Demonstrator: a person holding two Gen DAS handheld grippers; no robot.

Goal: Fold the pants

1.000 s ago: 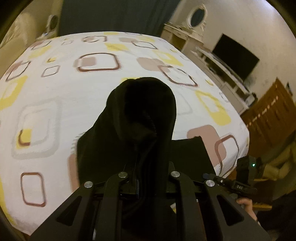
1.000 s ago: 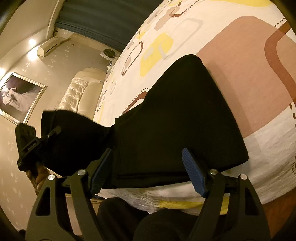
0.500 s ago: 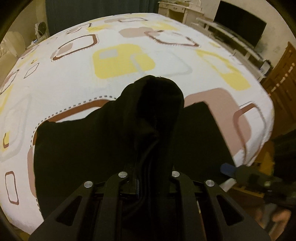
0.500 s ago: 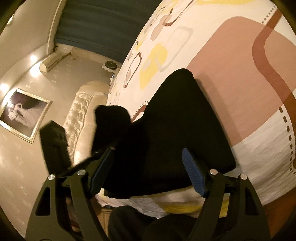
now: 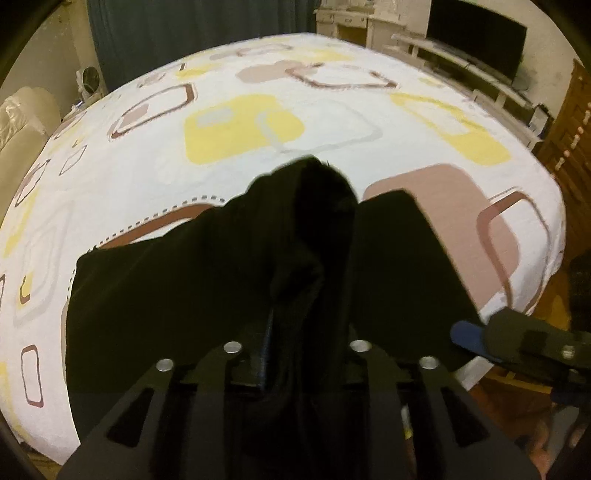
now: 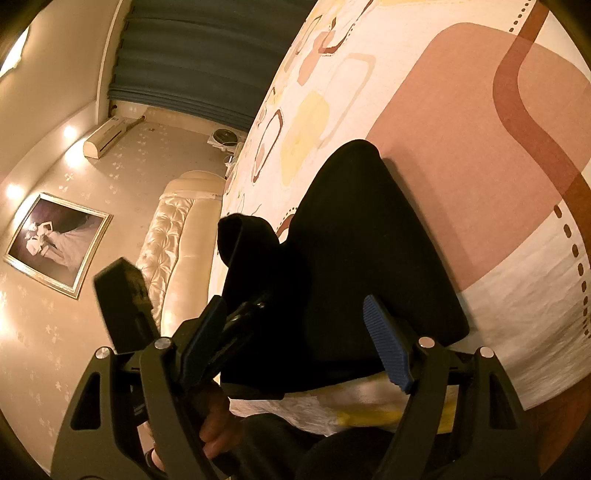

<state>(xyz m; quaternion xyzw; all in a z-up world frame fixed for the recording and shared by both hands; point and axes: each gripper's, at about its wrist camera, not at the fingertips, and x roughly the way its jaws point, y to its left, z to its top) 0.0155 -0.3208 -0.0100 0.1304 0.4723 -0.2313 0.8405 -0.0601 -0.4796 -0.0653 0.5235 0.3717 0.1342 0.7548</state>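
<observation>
Pants [image 5: 207, 280], black and partly folded, lay on the bed [image 5: 155, 162] near its edge, spread to both sides of the left gripper [image 5: 306, 325] fingers. A bunched ridge of the dark cloth rose between those fingers and past their tips, and the jaws were opening around it; whether the pads still pressed the fabric could not be told against the black. In the right wrist view the right gripper [image 6: 295, 339] stood with its blue-padded fingers [image 6: 388, 350] wide apart and nothing between them, the pants lying just beyond their tips. Beyond the bed stood a dark curtain [image 5: 192, 26] and a television [image 5: 476, 37].
</observation>
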